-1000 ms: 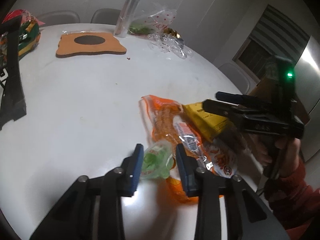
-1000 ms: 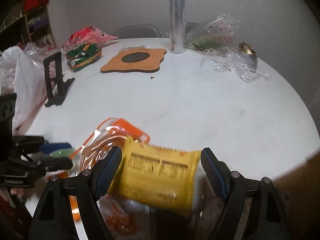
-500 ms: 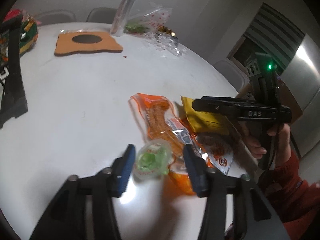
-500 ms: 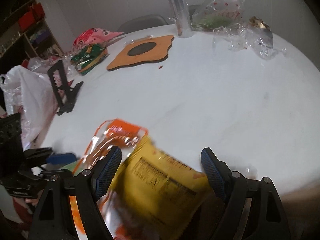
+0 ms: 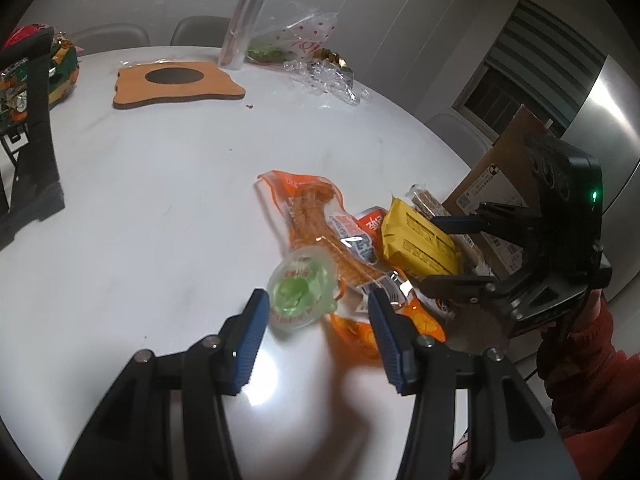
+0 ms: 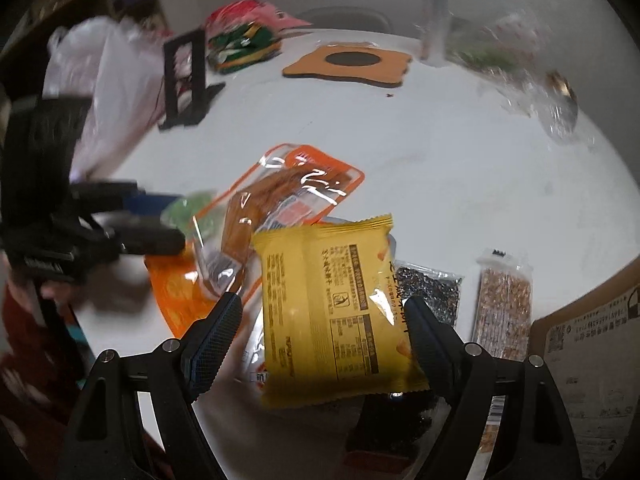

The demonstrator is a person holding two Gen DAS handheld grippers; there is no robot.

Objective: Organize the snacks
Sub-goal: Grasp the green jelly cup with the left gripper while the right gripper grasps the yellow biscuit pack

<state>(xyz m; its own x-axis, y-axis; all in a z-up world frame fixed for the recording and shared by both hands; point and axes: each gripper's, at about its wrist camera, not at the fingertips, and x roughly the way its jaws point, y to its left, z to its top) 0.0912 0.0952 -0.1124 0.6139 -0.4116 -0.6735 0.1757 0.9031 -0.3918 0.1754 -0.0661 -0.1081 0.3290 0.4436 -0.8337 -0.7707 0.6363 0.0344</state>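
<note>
Since a second ago the left gripper has let go of the green jelly cup — its jaws now stand apart, the cup tipped between them on the white table. The right gripper stands wide around the yellow packet; contact is unclear. The packet's long axis runs away from that camera, its near end cut off.
</note>
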